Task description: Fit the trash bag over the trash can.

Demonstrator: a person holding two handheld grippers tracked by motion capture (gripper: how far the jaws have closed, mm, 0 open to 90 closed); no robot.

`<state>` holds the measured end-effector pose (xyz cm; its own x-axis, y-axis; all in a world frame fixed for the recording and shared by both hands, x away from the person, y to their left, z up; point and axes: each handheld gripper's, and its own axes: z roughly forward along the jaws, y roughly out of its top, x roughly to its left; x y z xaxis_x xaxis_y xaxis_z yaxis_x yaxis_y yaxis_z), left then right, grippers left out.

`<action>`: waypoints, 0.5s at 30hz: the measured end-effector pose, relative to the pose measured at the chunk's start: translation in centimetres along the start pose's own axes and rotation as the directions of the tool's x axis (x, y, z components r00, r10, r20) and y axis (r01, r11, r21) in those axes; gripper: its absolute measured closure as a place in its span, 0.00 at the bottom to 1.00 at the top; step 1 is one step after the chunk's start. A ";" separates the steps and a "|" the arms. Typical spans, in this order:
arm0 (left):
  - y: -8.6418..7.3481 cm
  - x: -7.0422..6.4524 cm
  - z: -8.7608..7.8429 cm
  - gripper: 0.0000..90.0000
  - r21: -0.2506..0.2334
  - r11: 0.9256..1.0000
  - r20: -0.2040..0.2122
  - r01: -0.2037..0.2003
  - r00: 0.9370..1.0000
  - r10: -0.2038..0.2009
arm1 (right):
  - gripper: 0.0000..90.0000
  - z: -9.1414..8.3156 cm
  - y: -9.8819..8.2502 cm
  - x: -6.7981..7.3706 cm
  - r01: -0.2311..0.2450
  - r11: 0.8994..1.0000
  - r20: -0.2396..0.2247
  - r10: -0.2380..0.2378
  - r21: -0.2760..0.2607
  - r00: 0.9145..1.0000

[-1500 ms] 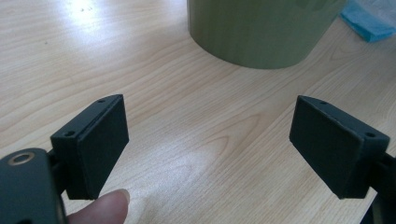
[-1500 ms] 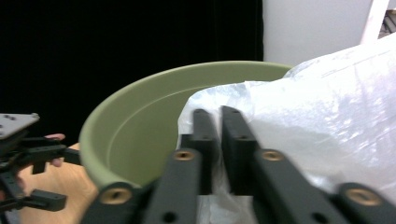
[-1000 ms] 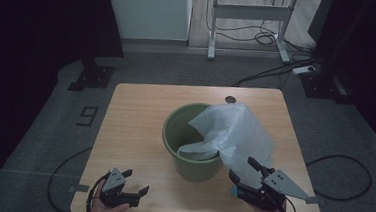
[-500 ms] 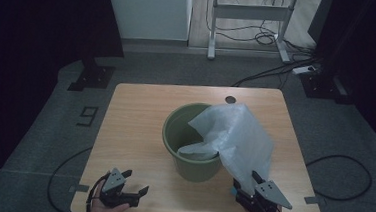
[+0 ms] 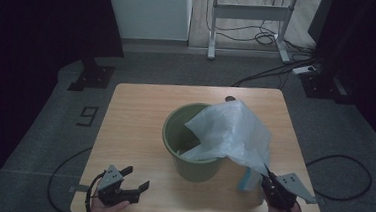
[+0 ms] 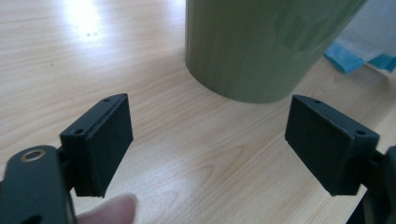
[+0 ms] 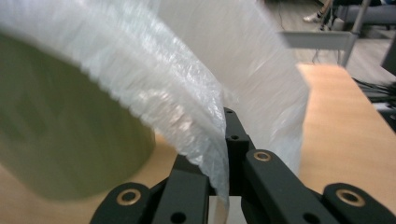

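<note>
Gripping: right gripper (image 5: 267, 175) at the near right corner of the worktop (image 5: 135, 112), jaws just snapped together on the lower edge of the thin translucent white plastic bag (image 5: 232, 131); the right gripper view shows the crinkled film (image 7: 187, 112) pinched between them.
Bag: draped over the right rim of the round olive-green plastic bin (image 5: 192, 164), stretched down toward the right gripper, part of it tucked inside the bin.
Bin: upright, mid-worktop, a little right of centre.
Left gripper: left gripper (image 5: 133, 178) low at the near left edge, jaws apart with nothing between them, bare wood below; the bin wall (image 6: 261, 46) stands ahead of it.
Around: small blue-and-white packet (image 5: 248, 179) on the worktop just beside the bin's base, under the hanging bag, close to the right gripper; small dark round object (image 5: 230, 98) at the far edge.
Floor: cables (image 5: 266, 39) and a desk frame beyond the worktop.
</note>
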<state>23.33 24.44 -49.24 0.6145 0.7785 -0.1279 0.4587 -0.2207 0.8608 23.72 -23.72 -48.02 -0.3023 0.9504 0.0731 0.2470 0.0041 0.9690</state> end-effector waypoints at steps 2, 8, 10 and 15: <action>0.7 -0.3 -0.3 0.18 -0.010 1.000 0.002 0.003 1.000 -0.003 | 0.99 -0.1 1.3 -0.6 -0.008 1.000 -0.008 0.008 -0.026 1.000; 3.3 -1.1 -1.8 0.18 -0.077 0.997 -0.031 0.005 0.999 -0.007 | 0.99 -0.4 5.6 -1.1 0.002 0.992 -0.023 -0.005 -0.124 1.000; 4.5 -1.3 -2.3 0.18 -0.097 0.995 -0.044 0.003 0.999 -0.007 | 0.99 -0.4 7.1 -0.7 0.021 0.988 -0.041 -0.028 -0.152 0.999; 7.3 -1.6 -2.7 0.18 -0.136 0.991 -0.104 -0.017 0.995 0.003 | 0.99 0.1 9.5 0.7 0.055 0.983 -0.086 -0.071 -0.174 0.994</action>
<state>23.96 23.15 -41.39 0.5457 0.8347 -0.0735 0.3565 -0.1519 0.9219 25.95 -22.93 -38.75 -0.3967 0.9176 0.0241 0.0660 0.0023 0.9978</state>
